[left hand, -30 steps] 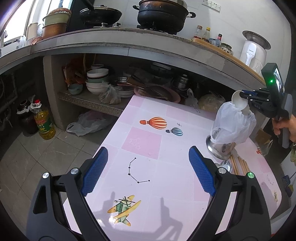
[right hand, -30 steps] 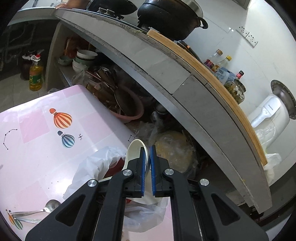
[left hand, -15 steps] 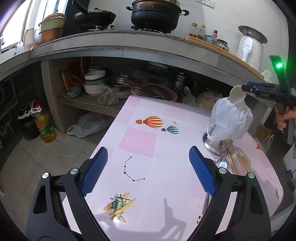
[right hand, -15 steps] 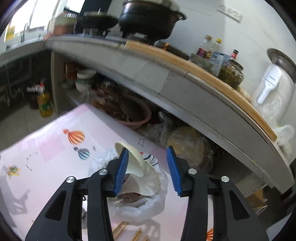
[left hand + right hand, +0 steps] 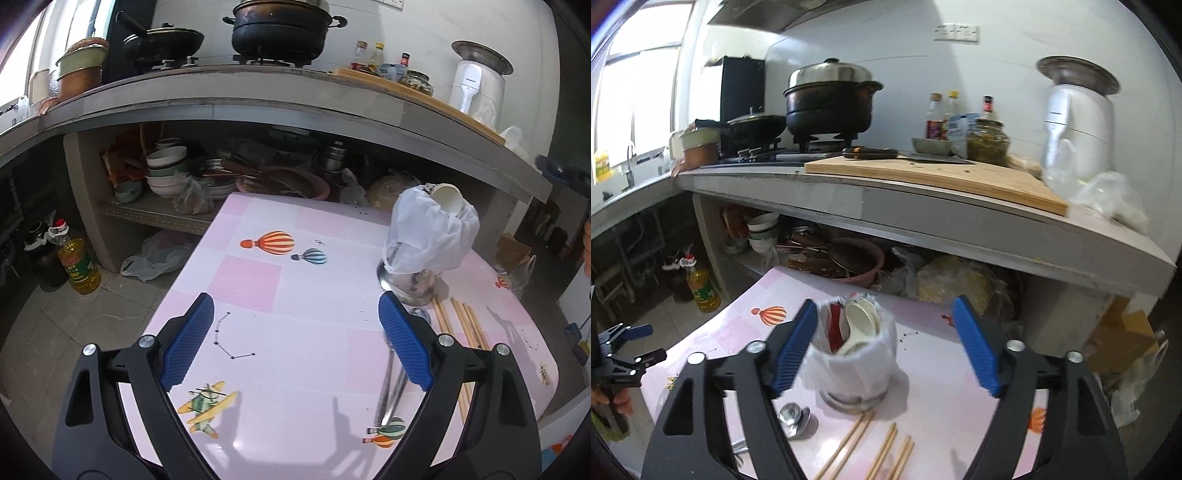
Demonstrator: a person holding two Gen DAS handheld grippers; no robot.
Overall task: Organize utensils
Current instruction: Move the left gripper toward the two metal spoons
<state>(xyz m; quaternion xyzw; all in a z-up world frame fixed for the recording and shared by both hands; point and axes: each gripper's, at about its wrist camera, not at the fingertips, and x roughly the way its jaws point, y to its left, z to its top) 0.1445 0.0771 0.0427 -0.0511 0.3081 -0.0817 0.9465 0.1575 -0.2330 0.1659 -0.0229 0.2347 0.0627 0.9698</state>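
Standing in a small kitchen, a low table [image 5: 317, 332] has a pink cloth with balloons, a little plane and star lines on it. Behind it, across the upper part of both views, runs a grey stone counter [image 5: 923, 218] with a big black pot [image 5: 827, 107], a wok [image 5: 166, 40], sauce bottles, a wooden board [image 5: 934, 173] and a white rice cooker [image 5: 1078, 122]. Under the counter sits a shelf full of stacked bowls [image 5: 166, 170] and plates. A yellow oil bottle [image 5: 77, 266] stands on the floor at the left.

At the right of the left wrist view stands a shiny metal holder [image 5: 410, 284] lined with a white plastic bag [image 5: 432, 236]. A white ladle-like spoon [image 5: 860, 325] pokes out of it, bowl end up, leaning toward the upper right – a red thing stands next to it in the bag.

Beside the holder's foot lie metal spoons [image 5: 391, 376], bowls near the holder and handles running toward the bottom of the frame. Just to their right lie wooden chopsticks [image 5: 458, 321], side by side, pointing the same way.

The right gripper [image 5: 886, 347] has just been opening and its jaws stand wide apart. The holder shows between them, but the pads do not press on it. The left gripper [image 5: 295, 343] hangs over the table, jaws wide – nothing is in them.
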